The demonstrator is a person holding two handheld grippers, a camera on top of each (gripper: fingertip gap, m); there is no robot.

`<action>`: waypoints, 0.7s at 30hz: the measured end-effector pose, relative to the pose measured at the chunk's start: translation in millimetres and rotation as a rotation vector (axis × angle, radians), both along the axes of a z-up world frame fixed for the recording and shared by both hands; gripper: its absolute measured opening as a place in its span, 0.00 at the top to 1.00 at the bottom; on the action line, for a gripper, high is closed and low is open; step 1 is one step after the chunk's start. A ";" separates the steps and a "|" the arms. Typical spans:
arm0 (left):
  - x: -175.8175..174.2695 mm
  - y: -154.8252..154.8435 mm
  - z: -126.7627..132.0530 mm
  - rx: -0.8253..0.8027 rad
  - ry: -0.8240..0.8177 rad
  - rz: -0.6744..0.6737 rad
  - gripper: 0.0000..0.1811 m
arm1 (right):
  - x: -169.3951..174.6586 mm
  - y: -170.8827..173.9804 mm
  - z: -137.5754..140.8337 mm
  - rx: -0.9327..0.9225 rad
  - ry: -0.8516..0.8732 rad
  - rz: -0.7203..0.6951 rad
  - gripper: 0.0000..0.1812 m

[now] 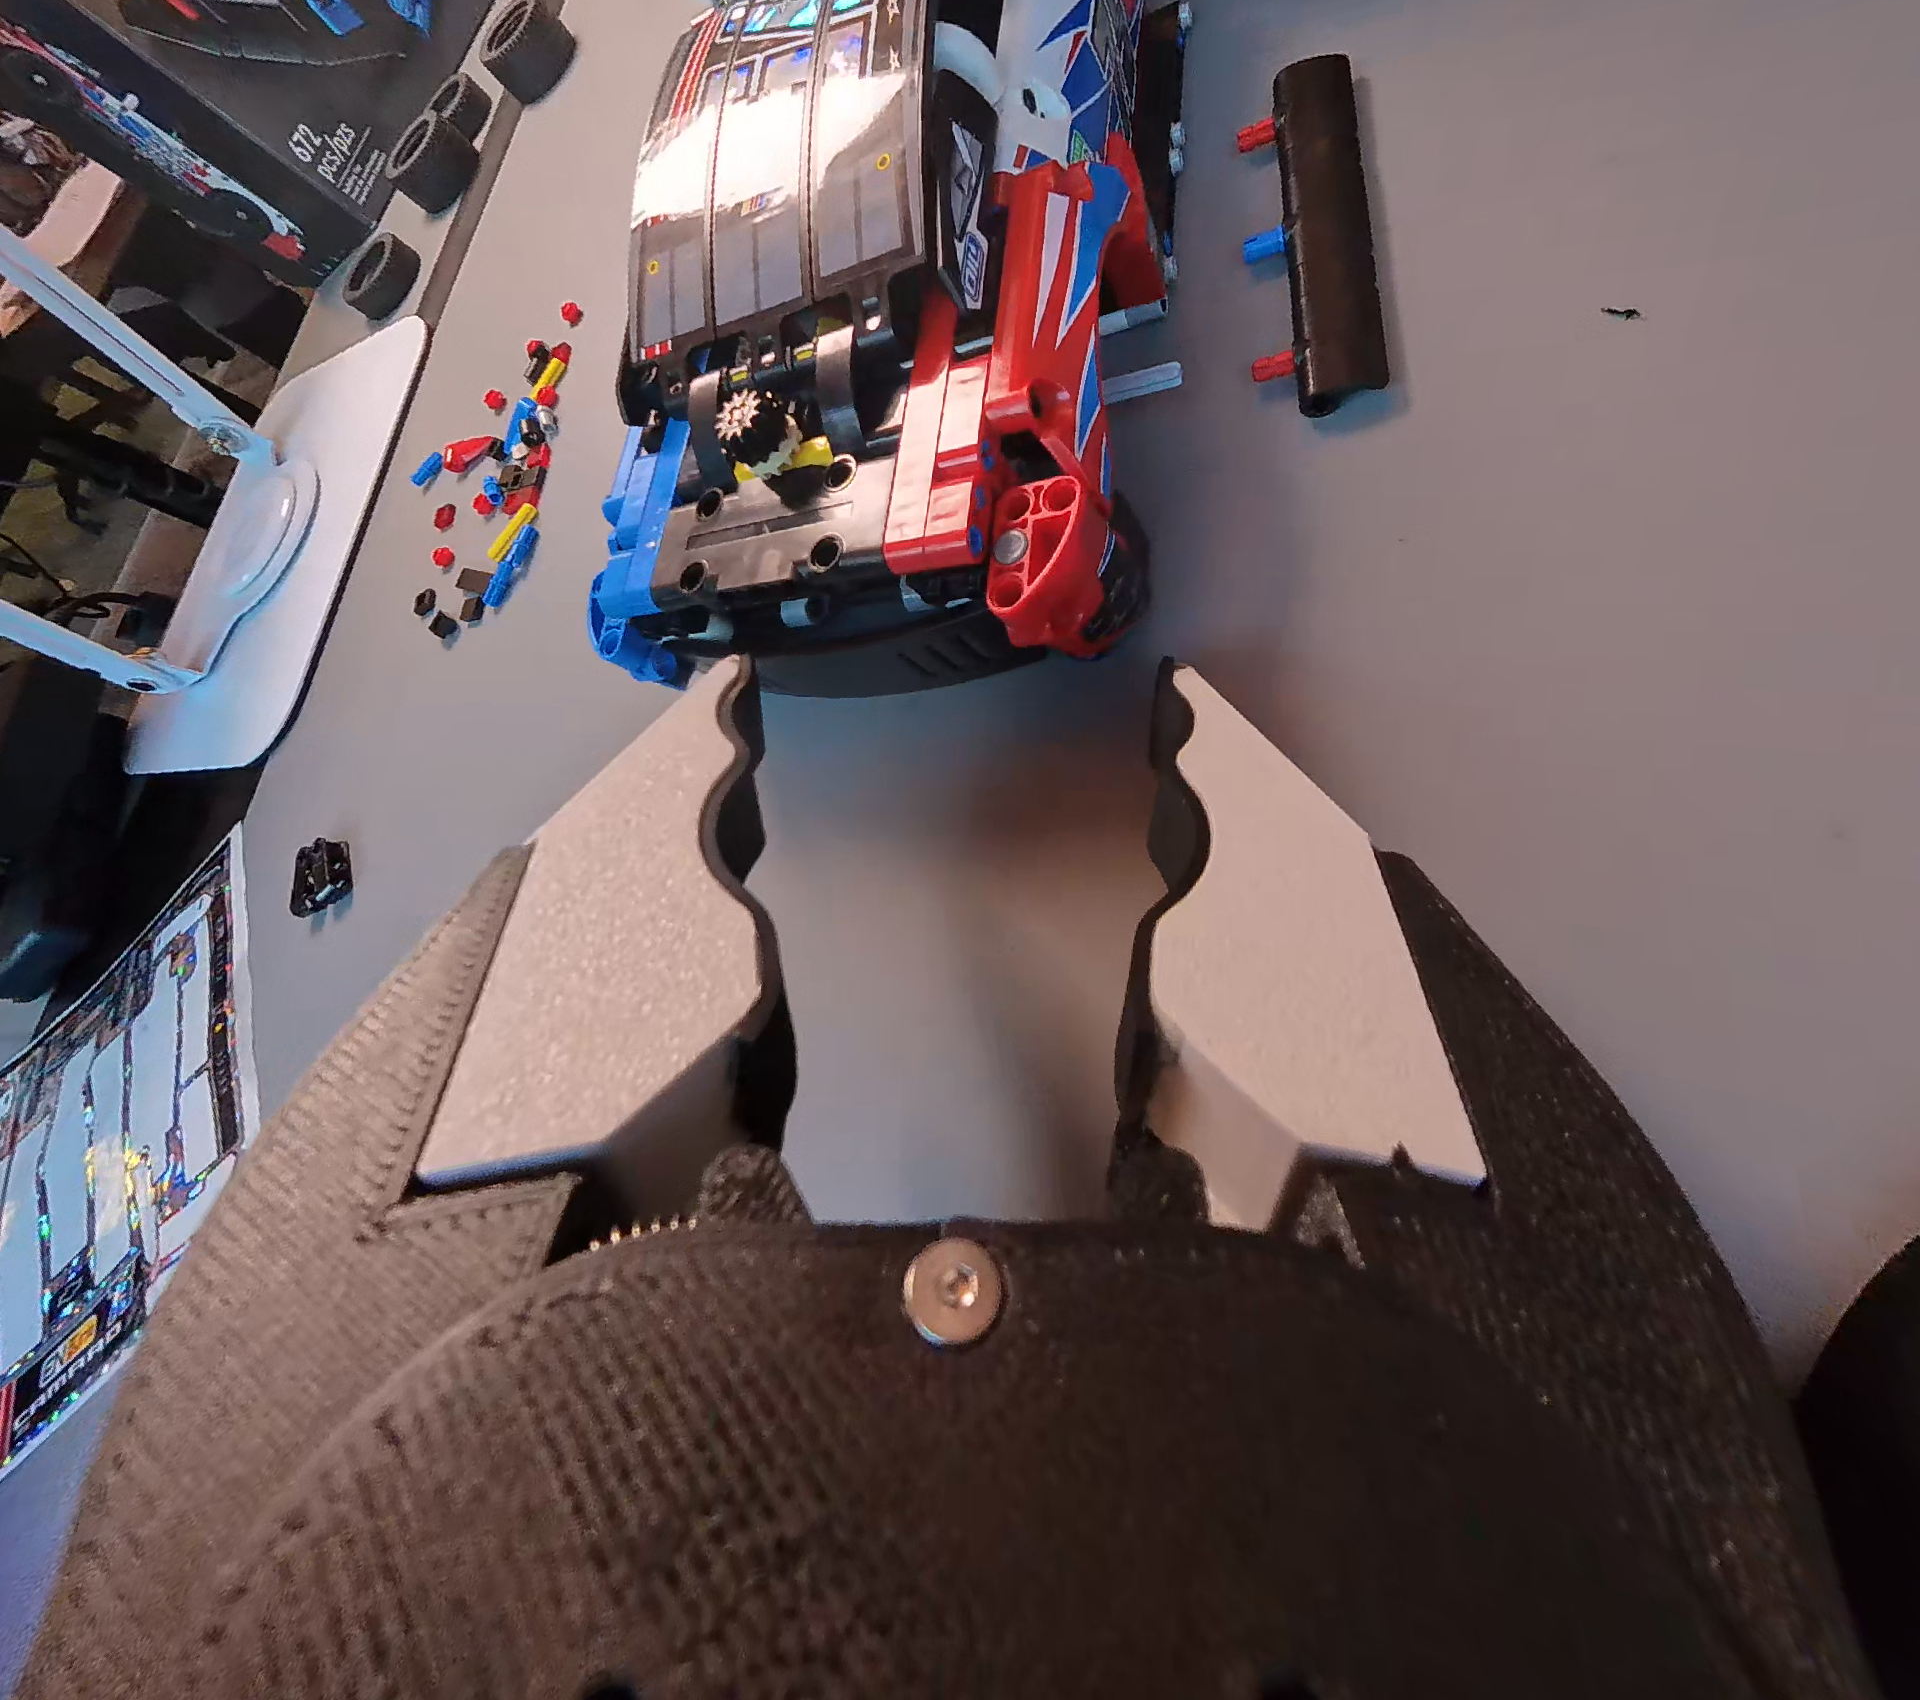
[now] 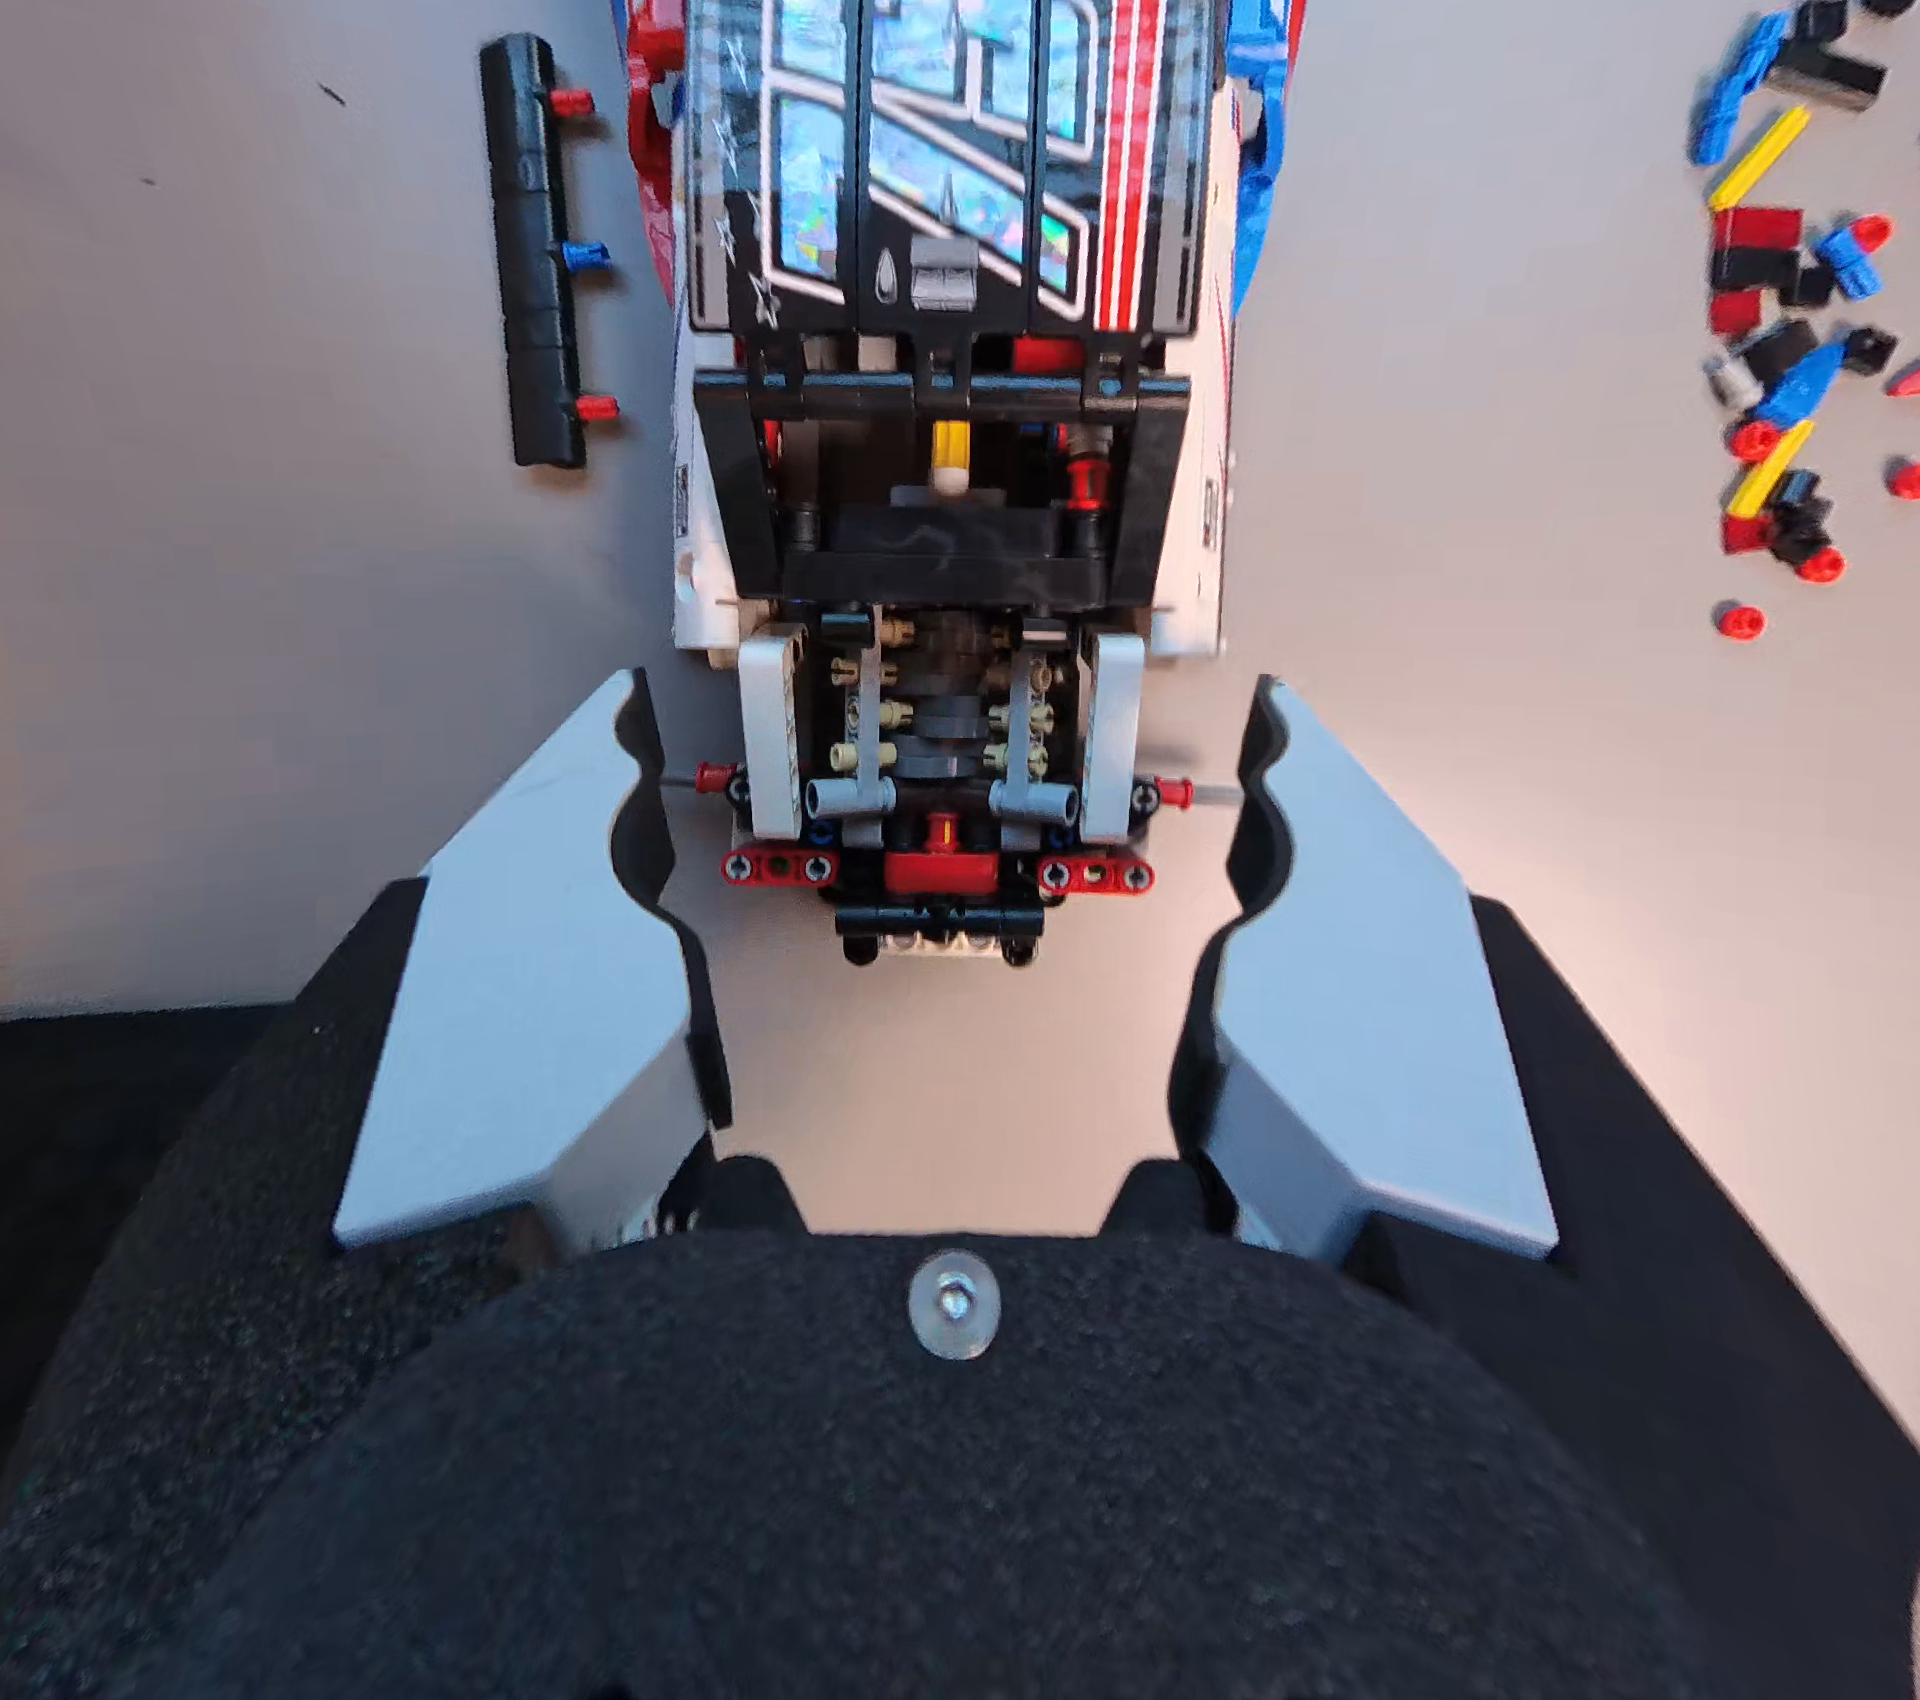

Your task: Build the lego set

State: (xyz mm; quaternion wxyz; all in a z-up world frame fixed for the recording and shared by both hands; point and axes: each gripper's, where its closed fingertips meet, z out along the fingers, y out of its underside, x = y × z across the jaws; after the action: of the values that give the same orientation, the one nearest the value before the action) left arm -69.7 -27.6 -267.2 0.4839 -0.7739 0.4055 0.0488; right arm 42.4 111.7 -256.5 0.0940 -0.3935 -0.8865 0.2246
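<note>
Left wrist view first: the left hand-held gripper [image 1: 956, 684] is spread wide and holding nothing, hovering just short of one end of the car [image 1: 883, 279]. The car sits on the grey counter [image 1: 1610, 559] with its long axis running straight away from the gripper, so that end is dead ahead between the two fingers. Off to the right of the car there's a black bar [image 1: 1330, 232] with red and blue pins sticking out of its side, lying parallel to the car and just beside it. On the other side is a scatter of small loose pieces [image 1: 499, 466], and further back some tires [image 1: 457, 123] next to the box [image 1: 208, 9].

Right wrist view: the right hand-held gripper [image 2: 945, 705] is also wide open and empty, but it's closer in. Its fingers sit either side of the car's open mechanical end [image 2: 940, 777], apparently not touching it yet. Same long axis, pointing straight away. The black bar is on the left here, the loose pieces on the right.

My guess is the right one is nearer to grabbing the car, probably to steady it.
</note>
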 end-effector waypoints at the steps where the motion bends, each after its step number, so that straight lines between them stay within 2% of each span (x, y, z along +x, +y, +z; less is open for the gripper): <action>1: -0.6 -0.1 -0.3 -0.007 -0.004 0.003 0.59 | 4.3 6.1 -2.7 0.040 -0.030 -0.007 0.43; 7: 0.4 -1.1 -1.7 -0.014 -0.019 -0.002 0.63 | 9.1 23.8 12.9 -0.047 0.013 -0.077 0.75; 10: 1.4 1.1 -1.8 -0.015 -0.022 -0.007 0.63 | 0.8 38.7 12.1 -0.053 0.032 -0.132 0.84; 13: 3.1 2.6 -2.2 -0.018 -0.020 -0.013 0.64 | -5.5 34.2 3.5 -0.080 0.004 -0.122 0.93; 16: 5.9 3.5 -2.6 -0.019 -0.017 -0.025 0.66 | -11.9 24.5 2.3 -0.103 -0.010 -0.088 0.97; 21: 7.8 2.2 -3.6 -0.029 -0.023 -0.035 0.68 | -25.6 16.5 12.8 -0.113 0.080 -0.089 0.97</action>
State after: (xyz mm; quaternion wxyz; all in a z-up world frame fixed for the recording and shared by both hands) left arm -62.0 -25.4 -270.7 0.4780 -0.7743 0.4140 0.0254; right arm 16.8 128.2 -243.7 0.1169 -0.4280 -0.8494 0.2857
